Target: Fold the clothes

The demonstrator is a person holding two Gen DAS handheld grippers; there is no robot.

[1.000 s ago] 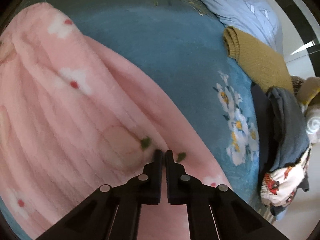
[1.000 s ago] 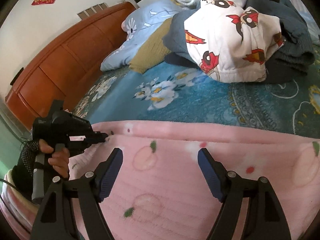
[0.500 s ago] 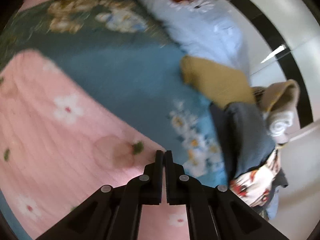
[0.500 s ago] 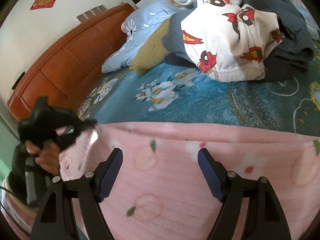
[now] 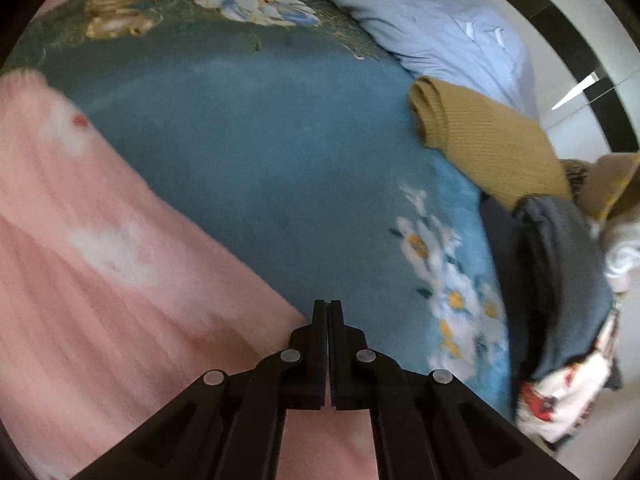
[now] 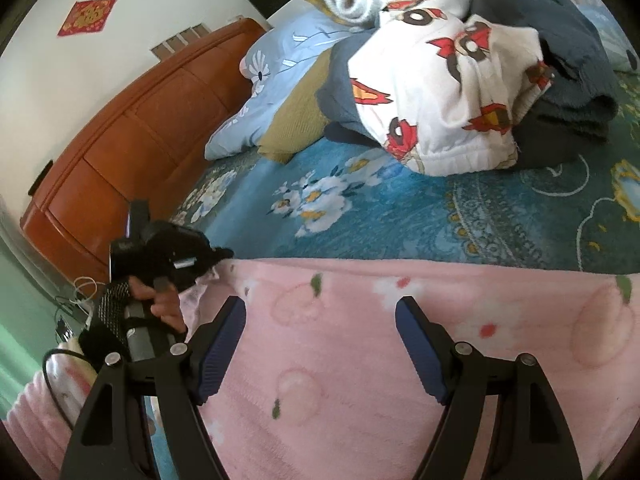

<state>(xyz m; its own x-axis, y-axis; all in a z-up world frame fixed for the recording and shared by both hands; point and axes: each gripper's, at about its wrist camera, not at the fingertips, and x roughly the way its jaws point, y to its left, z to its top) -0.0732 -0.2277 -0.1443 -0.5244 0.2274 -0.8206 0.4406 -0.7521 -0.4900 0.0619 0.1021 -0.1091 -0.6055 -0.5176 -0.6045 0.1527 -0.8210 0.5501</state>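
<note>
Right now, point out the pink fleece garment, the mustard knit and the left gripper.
pink fleece garment (image 6: 400, 360), right wrist view, flat middle panel
mustard knit (image 5: 488, 148), left wrist view, ribbed middle
left gripper (image 5: 327, 312), left wrist view, between the closed fingers

- The bed (image 6: 400, 216) is covered by a teal bedspread printed with white and yellow flowers.
- A pink fleece garment (image 6: 360, 344) lies spread across the near side.
- At the far side sits a pile of clothes (image 6: 460, 92): a white top with red prints and dark blue-grey pieces.
- A mustard knit (image 5: 480, 140) lies beside the pile, touching a light blue pillow (image 5: 440, 28).
</note>
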